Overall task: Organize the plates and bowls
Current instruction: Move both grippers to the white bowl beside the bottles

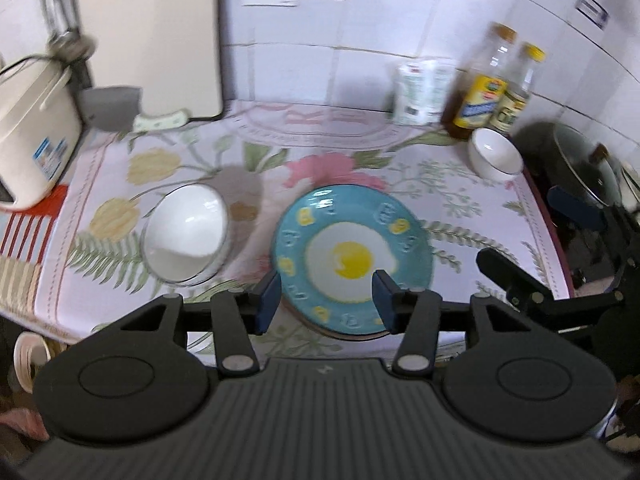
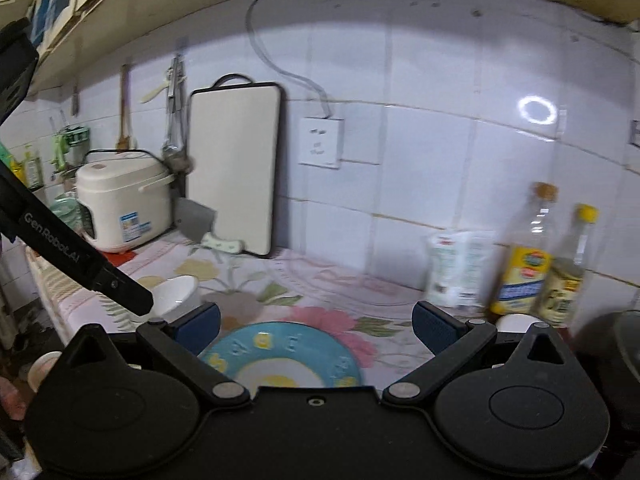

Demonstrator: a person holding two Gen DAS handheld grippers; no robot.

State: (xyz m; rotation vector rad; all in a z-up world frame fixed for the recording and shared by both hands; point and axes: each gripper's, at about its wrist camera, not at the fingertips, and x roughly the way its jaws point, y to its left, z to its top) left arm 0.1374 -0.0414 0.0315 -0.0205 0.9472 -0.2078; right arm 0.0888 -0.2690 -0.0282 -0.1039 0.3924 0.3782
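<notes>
A blue plate (image 1: 352,260) with a fried-egg picture lies flat on the floral cloth, near its front edge. My left gripper (image 1: 326,300) hovers over the plate's near rim, open, with its blue pads clear of the plate. A large white bowl (image 1: 186,236) stands left of the plate, and a small white bowl (image 1: 494,154) sits at the back right by the bottles. My right gripper (image 2: 316,330) is open wide above the plate (image 2: 280,356) with nothing between its fingers. It also shows at the right edge of the left wrist view.
A rice cooker (image 1: 32,140) stands at the left, with a cutting board (image 1: 152,40) leaning on the tiled wall. Two bottles (image 1: 496,88) and a white bag (image 1: 420,92) line the back. A lidded dark pan (image 1: 580,164) sits to the right.
</notes>
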